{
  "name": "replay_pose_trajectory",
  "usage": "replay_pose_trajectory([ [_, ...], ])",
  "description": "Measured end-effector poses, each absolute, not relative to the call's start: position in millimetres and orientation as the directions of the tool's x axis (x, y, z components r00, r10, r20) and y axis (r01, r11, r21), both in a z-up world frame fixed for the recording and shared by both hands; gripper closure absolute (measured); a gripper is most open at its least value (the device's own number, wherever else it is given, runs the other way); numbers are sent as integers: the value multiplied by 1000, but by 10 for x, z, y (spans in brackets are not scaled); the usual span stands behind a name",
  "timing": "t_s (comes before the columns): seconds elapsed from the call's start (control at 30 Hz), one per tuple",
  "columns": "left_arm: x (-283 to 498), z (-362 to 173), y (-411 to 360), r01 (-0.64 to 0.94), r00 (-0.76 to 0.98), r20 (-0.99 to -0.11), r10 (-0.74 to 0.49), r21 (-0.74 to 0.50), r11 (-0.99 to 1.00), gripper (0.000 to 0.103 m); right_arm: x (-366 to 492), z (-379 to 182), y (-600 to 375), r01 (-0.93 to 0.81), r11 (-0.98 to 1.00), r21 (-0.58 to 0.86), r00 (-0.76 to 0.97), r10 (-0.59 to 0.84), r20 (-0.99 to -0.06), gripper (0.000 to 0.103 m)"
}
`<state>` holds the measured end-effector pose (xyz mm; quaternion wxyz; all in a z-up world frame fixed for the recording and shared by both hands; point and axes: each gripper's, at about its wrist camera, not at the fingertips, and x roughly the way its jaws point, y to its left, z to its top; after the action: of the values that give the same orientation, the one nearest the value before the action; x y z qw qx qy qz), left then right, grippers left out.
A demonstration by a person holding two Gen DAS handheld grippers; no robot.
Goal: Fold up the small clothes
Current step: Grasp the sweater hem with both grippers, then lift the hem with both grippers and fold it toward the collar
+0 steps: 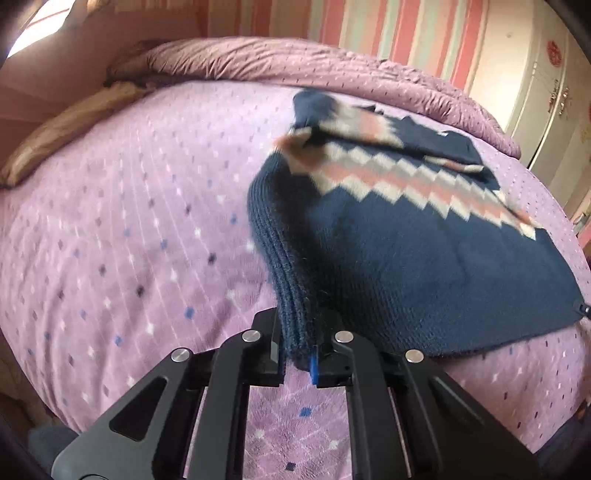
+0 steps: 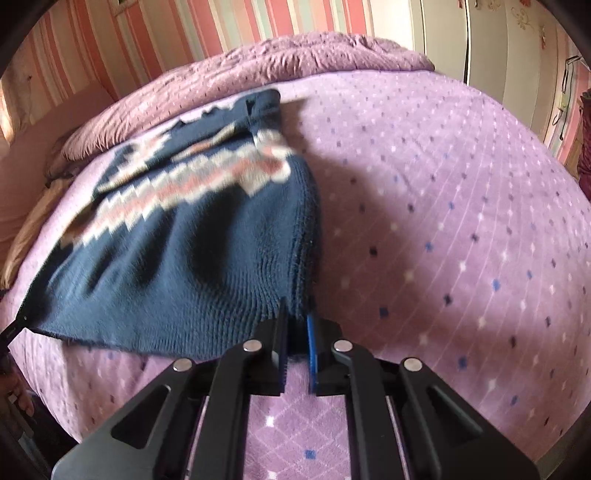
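A small navy knitted sweater (image 1: pixel 399 236) with a pink, white and grey zigzag band lies on the purple bedspread (image 1: pixel 129 221). My left gripper (image 1: pixel 299 336) is shut on the ribbed hem at the sweater's near left corner, and that corner is raised off the bed. In the right wrist view the same sweater (image 2: pixel 177 258) spreads to the left. There my right gripper (image 2: pixel 297 332) is shut on the hem at the near right corner, which is also lifted. The sleeves lie folded across the sweater's far end. The other gripper's black tip (image 1: pixel 585 308) peeks in at the frame edge.
A rumpled purple quilt (image 1: pixel 295 59) is bunched along the far side of the bed. A tan pillow (image 1: pixel 66 125) lies at the far left. Behind are a striped wall (image 2: pixel 147 33) and a cream wardrobe (image 1: pixel 546 92).
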<state>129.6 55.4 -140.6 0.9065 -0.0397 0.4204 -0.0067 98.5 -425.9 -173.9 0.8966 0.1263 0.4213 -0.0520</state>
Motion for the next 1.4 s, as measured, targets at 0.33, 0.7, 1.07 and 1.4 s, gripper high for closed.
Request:
replay_pose_trajectory([
  [0.33,1699,-932,573,-49,674,-738,-35,-92,995,95,1257,-1276,-4457,214,927,308,710,69,-700,96],
  [0.7,2741,-573,502,-50,725,-689,-4,-58,997,95,2340,-759,-4558,174,934,314,767,71,-637,96],
  [1.07,4297,-651,179,-61,740,-669,67,32,998,95,4001,-959,-4637,219,942,255,729,15,-684,96],
  [1.4,5246,-1132,141,-131,707,-702,89,-5,991,95,4980,-1319,-4688,252,934,254,702,5,-712,96],
])
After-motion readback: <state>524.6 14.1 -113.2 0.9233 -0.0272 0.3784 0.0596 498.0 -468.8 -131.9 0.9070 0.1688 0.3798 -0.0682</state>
